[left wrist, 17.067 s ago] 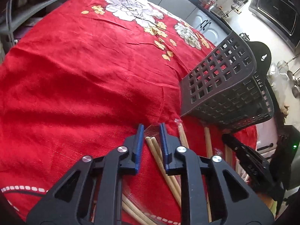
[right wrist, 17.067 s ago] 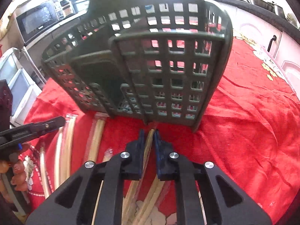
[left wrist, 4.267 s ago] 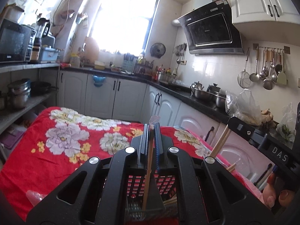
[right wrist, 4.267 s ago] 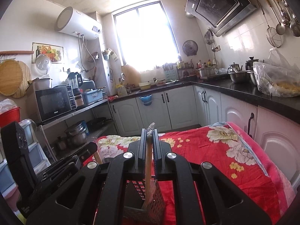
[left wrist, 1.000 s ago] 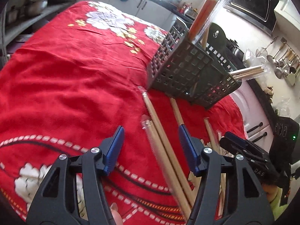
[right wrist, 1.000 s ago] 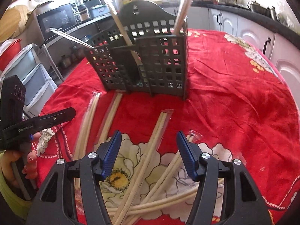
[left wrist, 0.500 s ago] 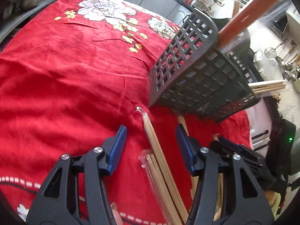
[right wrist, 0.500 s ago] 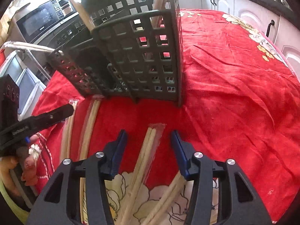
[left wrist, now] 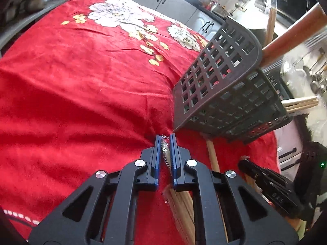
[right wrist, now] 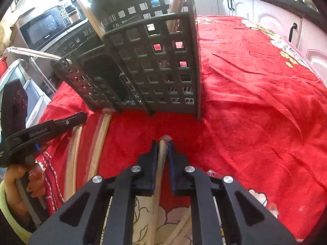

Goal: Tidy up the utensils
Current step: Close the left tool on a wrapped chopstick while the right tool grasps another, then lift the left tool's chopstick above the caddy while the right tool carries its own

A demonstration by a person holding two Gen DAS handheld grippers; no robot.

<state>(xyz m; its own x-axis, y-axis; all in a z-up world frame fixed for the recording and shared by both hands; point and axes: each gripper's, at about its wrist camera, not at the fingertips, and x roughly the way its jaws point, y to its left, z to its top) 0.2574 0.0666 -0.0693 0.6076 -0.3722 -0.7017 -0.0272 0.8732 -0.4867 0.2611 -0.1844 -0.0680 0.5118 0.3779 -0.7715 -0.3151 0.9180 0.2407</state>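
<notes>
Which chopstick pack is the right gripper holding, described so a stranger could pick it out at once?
Start at the dark grey slotted utensil caddy standing on the red flowered tablecloth. On the cloth in front of it lie several plastic-wrapped pairs of wooden chopsticks. The one meant is the only pair clamped between the right gripper's blue-edged fingers, its wrapper tip pointing at the caddy; the loose pairs lie further left.

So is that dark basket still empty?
No. The basket already holds wrapped chopsticks, their ends sticking out above its rim.

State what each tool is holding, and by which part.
Left tool and right tool have each just closed on a wrapped chopstick pair, near its far end.
</notes>
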